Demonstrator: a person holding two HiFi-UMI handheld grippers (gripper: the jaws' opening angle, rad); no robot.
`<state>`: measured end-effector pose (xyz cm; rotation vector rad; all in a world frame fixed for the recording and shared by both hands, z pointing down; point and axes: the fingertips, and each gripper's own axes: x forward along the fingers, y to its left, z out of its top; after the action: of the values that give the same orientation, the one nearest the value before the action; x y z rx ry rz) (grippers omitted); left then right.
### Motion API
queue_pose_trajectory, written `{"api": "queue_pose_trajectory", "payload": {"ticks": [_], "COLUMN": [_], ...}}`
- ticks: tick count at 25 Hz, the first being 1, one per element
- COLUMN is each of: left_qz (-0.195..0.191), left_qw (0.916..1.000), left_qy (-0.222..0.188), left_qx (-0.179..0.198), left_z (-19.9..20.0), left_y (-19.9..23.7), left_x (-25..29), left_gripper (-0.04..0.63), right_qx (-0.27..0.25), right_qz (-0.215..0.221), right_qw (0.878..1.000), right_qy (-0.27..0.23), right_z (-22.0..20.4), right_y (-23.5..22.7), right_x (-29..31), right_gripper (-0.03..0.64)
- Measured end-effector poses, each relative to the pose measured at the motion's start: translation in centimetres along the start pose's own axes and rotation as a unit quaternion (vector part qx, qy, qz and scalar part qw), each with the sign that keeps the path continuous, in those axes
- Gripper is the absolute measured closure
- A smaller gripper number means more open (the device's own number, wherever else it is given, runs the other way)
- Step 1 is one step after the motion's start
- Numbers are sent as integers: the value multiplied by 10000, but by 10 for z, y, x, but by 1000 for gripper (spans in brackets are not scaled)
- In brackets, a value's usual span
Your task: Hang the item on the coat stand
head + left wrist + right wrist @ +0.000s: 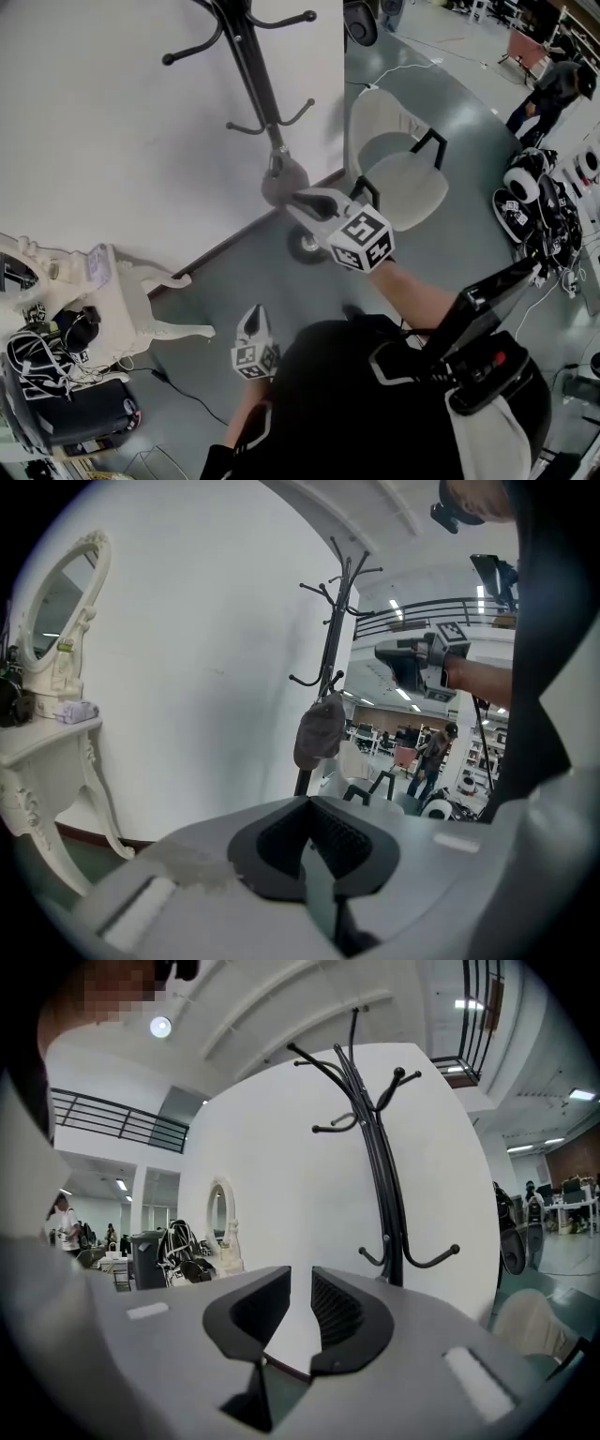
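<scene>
A black coat stand (pixel 246 56) rises in front of the white wall. A grey cap (pixel 284 182) hangs from one of its lower hooks, close to the pole. My right gripper (pixel 300 200) sits just to the right of the cap, almost touching it. Its jaws stand a narrow gap apart with nothing between them (pixel 302 1283); that view shows only the stand (pixel 375 1166) and wall. My left gripper (pixel 251 319) is held low near my body, jaws together and empty (pixel 309 808). The left gripper view shows the cap (pixel 319 731) hanging on the stand (pixel 333 639).
A white chair (pixel 403 159) stands right of the coat stand's base (pixel 305 246). A white vanity table (pixel 122 291) with an oval mirror (pixel 56 602) is at the left, a black bag (pixel 66 408) beside it. A person (pixel 553 89) and equipment stand far right.
</scene>
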<state>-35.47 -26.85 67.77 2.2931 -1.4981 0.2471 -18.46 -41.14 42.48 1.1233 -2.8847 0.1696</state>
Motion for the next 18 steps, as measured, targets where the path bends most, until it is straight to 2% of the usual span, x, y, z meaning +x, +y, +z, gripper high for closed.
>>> {"api": "queue_pose_trajectory", "payload": {"ticks": [8,18], "left_qz": [-76,128], "left_qw": [9999,9999], "left_qy": [106,-40], "left_qx": [22,-77], "left_z": [-8,-6], "left_y": [-2,6], "left_x": [4,6], "left_gripper": [574,575], "right_qx": [-263,-211], "right_qz": [114,126], "right_qw": [9993,9979], "right_qy": [-233,-602], "right_z": [45,85], "right_y": [23,38], "right_x": [-19,-46], "right_gripper": [558,581]}}
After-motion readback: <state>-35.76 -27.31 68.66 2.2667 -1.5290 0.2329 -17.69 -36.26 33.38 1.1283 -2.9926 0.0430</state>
